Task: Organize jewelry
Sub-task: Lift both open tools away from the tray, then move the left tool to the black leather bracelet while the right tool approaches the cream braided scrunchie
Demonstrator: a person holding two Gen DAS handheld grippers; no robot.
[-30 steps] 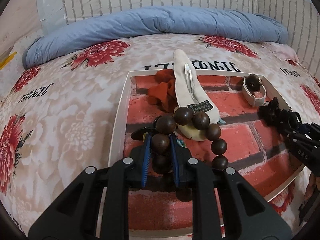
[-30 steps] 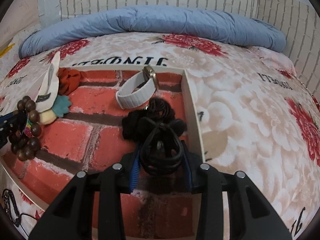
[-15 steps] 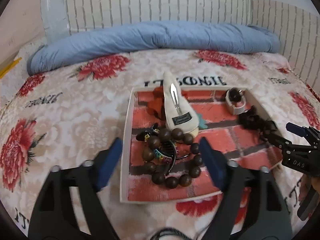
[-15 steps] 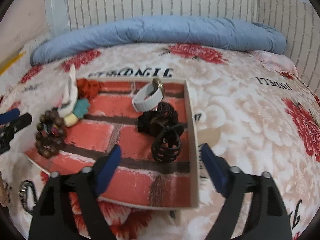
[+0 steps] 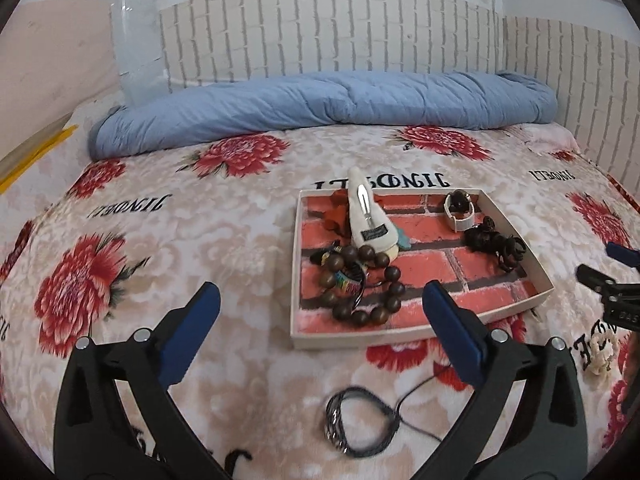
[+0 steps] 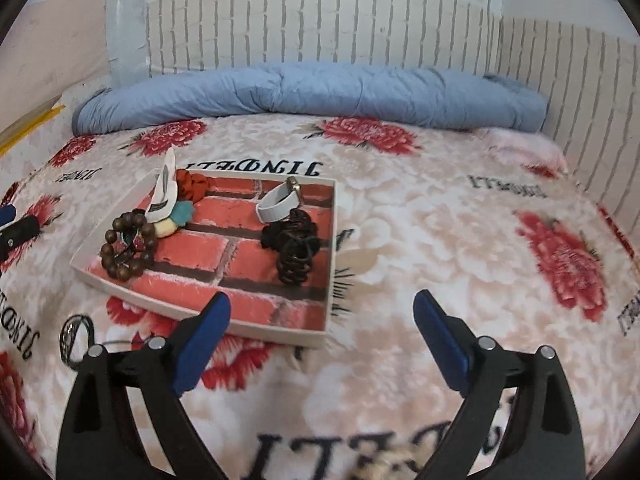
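Both grippers withdrawn from white brick-print tray (image 5: 416, 334): left gripper (image 5: 320, 312), right gripper (image 6: 322, 318) opening, jaws empty; brown wooden bead bracelet (image 5: 362, 280), black claw clip (image 6: 294, 266) inside tray.

Even soft light, faint shadows; fisheye bends edges (corners black, bottom blurred).

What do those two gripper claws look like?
Both match. The left gripper and right gripper each have two chunky black plastic arms with cut-out slots, silver round bolts, and flat bright blue pads on the inner fingertips. No cables or sleeves show.
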